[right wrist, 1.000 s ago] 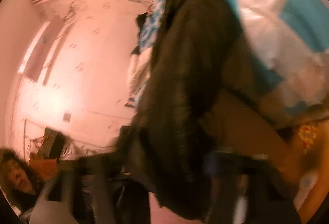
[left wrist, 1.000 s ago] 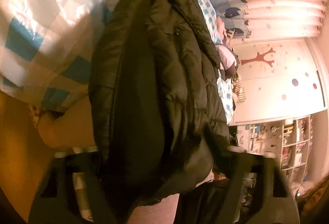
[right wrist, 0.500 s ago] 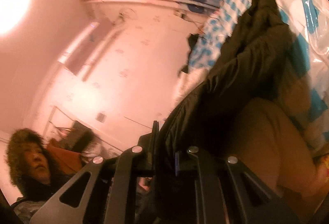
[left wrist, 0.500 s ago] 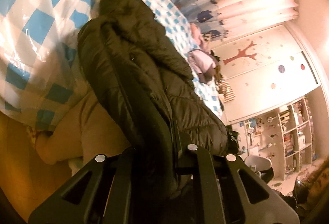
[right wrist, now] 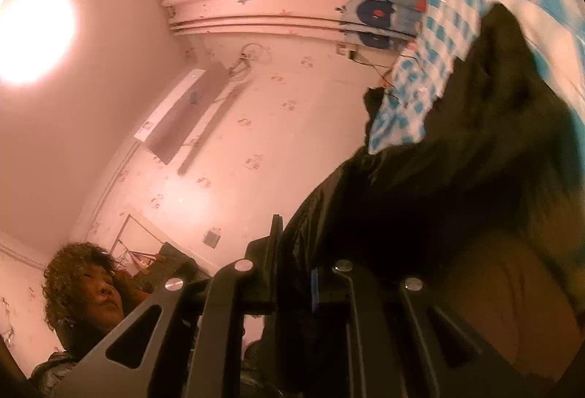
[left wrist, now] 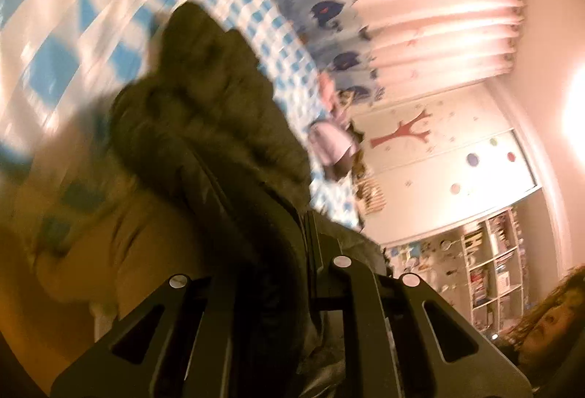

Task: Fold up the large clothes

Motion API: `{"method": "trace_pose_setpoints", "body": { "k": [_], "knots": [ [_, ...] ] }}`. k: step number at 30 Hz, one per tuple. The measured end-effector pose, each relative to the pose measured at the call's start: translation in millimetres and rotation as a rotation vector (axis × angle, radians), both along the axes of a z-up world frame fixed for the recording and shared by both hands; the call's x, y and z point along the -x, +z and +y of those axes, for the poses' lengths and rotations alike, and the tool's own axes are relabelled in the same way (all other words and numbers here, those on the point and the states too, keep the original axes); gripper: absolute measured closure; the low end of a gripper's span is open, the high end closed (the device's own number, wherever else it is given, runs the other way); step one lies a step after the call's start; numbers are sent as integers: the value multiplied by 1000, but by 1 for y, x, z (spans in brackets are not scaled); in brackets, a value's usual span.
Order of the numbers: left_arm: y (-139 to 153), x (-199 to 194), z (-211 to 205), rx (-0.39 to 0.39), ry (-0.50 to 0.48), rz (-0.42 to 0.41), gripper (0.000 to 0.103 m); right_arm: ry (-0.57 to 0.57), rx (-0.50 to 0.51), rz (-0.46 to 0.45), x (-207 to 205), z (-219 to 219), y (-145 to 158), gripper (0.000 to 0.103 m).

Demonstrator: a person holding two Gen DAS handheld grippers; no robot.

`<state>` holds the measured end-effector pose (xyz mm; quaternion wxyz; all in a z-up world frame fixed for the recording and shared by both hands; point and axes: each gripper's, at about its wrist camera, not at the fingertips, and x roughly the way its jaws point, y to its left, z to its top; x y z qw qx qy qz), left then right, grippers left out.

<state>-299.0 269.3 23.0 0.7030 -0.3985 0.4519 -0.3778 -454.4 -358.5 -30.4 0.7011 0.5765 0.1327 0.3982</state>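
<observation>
Dark puffy quilted jacket, bunched, both tongs clamped on its fabric

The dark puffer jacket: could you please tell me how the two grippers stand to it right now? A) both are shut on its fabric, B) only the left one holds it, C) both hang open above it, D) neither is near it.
A: the left gripper and the right gripper each pinch a fold of the dark puffer jacket between closed fingers.
</observation>
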Motion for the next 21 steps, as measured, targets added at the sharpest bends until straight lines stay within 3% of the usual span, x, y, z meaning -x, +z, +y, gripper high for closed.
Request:
{"method": "trace_pose_setpoints", "body": {
  "k": [11,16,21],
  "knots": [
    [41,-126,-27,113,80,-30,94,-32,50,-28,-117,-28,48,90],
    [42,-187,-39,135,133,3,94,-76,32,22,-163,-48,41,90],
    [21,-244,-48,131,193,73,94,-130,30,125,-215,-71,21,90]
  ]
}}
